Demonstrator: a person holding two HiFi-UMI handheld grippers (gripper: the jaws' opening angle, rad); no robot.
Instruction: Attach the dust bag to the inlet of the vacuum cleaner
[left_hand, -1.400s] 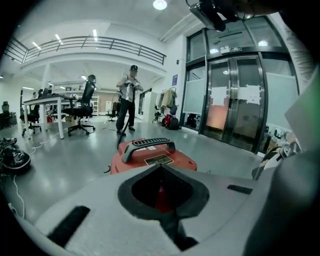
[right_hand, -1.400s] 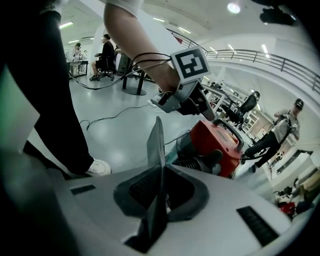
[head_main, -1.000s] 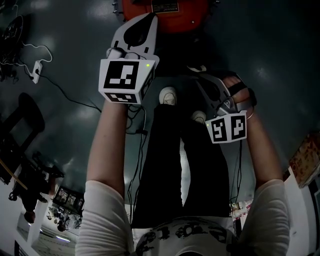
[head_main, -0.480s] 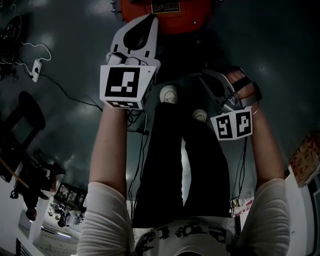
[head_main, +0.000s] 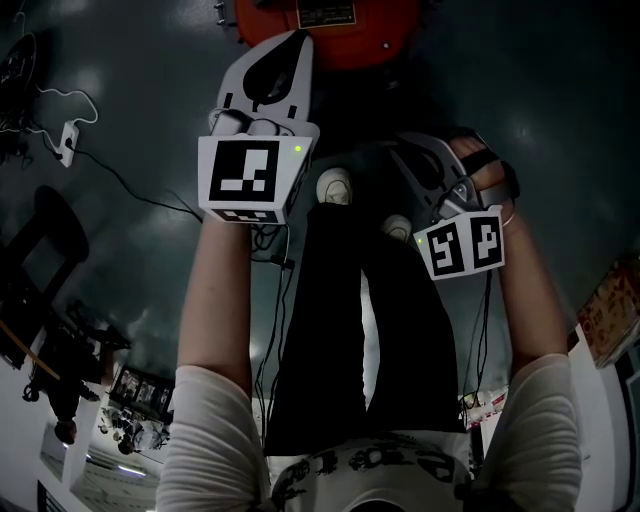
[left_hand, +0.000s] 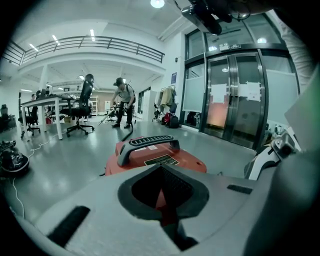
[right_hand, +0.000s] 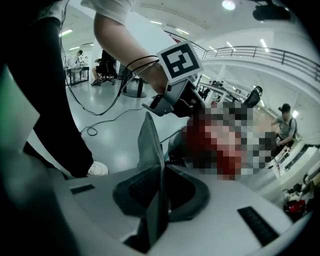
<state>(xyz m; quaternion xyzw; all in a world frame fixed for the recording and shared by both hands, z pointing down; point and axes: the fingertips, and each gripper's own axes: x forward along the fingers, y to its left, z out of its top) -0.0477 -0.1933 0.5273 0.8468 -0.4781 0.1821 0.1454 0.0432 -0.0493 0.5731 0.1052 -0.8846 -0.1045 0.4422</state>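
Observation:
The red vacuum cleaner (head_main: 330, 20) stands on the floor ahead; its grey carry handle and label show in the left gripper view (left_hand: 150, 150). My left gripper (head_main: 300, 38) points at it from just short of its body, jaws shut with nothing between them (left_hand: 160, 167). My right gripper (head_main: 405, 155) hangs lower and to the right, above the person's shoes. It is shut on a thin grey sheet (right_hand: 149, 145) that stands edge-on between its jaws; it looks like the flat dust bag. The vacuum's inlet is not in view.
The person's dark trousers and white shoes (head_main: 335, 188) lie under both grippers. A power strip (head_main: 70, 140) and cables trail on the floor at the left. Far behind the vacuum are an office chair (left_hand: 82, 107), a standing person (left_hand: 122, 102) and glass doors (left_hand: 235, 100).
The right gripper has drifted slightly right and up and turned a little, still gripping the sheet. The left gripper has kept still.

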